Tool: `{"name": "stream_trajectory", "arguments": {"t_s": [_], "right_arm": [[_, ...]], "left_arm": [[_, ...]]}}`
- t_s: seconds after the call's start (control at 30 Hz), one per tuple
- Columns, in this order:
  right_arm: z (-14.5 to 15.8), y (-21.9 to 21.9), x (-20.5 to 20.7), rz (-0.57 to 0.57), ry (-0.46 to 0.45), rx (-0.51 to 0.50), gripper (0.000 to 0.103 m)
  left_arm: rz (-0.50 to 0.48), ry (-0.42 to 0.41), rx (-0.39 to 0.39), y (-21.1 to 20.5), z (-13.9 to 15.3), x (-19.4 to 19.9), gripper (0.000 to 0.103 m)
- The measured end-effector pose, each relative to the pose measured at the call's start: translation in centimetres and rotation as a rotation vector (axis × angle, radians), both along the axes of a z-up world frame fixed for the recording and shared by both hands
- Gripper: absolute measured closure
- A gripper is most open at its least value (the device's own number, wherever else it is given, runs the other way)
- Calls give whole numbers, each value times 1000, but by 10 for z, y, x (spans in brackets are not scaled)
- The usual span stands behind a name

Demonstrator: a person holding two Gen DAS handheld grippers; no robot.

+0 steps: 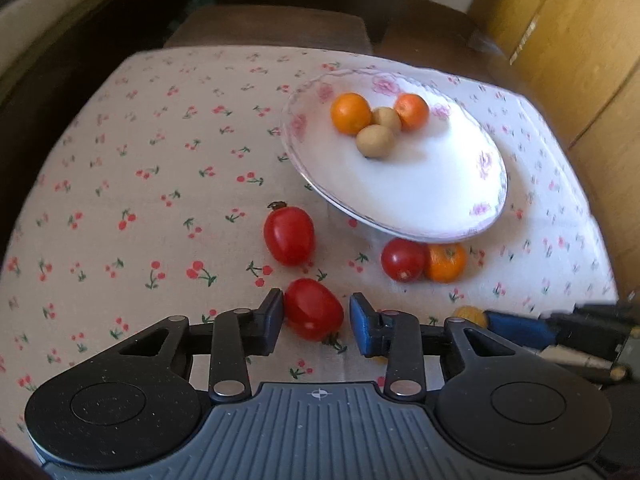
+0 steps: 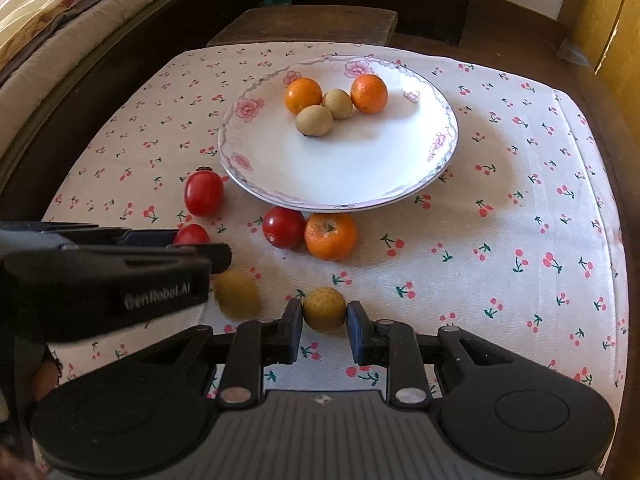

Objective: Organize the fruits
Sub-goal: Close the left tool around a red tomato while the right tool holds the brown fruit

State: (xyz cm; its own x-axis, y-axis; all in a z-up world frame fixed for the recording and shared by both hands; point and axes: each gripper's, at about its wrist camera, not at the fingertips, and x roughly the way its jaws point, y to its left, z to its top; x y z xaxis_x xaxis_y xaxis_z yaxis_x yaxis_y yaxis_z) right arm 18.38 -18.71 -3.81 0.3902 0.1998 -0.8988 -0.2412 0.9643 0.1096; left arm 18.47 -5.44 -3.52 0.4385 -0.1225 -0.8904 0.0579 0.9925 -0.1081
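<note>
On the cherry-print counter [image 2: 500,240] both claws are down among the loose fruit, each working a different piece. The right claw [image 2: 325,322] is clamped on a small yellow-brown fruit [image 2: 324,309], its two pads pressed to either side while the fruit sits low on the cloth. The left claw [image 1: 316,320] straddles a red tomato [image 1: 313,308]: its dark left pad is against the skin, but a sliver of cloth shows between the tomato and the blue right pad, so I would call those jaws apart, not yet gripping.

Just beyond, the flowered plate [image 2: 400,176] already carries two oranges [image 2: 303,95] and two tan fruits [image 2: 314,120], bunched together at its far side. I take that as the collecting place, with like pieces kept close and the near half left bare for what is coming.

Three pieces wait near the plate's near rim: a tomato with a stem [image 2: 203,193] to the left, and another tomato [image 2: 283,227] touching a loose orange [image 2: 330,236], both tucked just under the rim. A blurred yellowish fruit [image 2: 236,294] lies beside the left claw's arm.

Working two-handed seems meant to halve the trips. The risk, to my eye, is the tomato rolling away from the one pad touching it.
</note>
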Motion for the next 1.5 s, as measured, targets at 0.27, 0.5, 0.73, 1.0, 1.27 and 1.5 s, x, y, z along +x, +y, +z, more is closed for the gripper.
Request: {"name": "stream_trajectory", "arguments": {"t_s": [0.27, 0.5, 0.73, 1.0, 1.27, 1.5], "right_arm": [[-1, -1, 0, -6, 3, 6, 77], [-1, -4, 0, -19, 5, 12, 77], [7, -7, -7, -36, -11, 29, 77], [12, -4, -19, -35, -24, 39, 77], [11, -1, -21, -28, -19, 33, 77], [6, -1, -14, -31, -13, 33, 77]], "left_arm": [[13, -3, -13, 4, 0, 2, 64], [-10, -9, -8, 2, 1, 2, 65], [-24, -24, -14, 6, 8, -7, 65], [-26, -21, -18, 11, 9, -14, 67], [-22, -6, -21, 13, 3, -17, 67], [-11, -15, -22, 11, 0, -12, 67]]}}
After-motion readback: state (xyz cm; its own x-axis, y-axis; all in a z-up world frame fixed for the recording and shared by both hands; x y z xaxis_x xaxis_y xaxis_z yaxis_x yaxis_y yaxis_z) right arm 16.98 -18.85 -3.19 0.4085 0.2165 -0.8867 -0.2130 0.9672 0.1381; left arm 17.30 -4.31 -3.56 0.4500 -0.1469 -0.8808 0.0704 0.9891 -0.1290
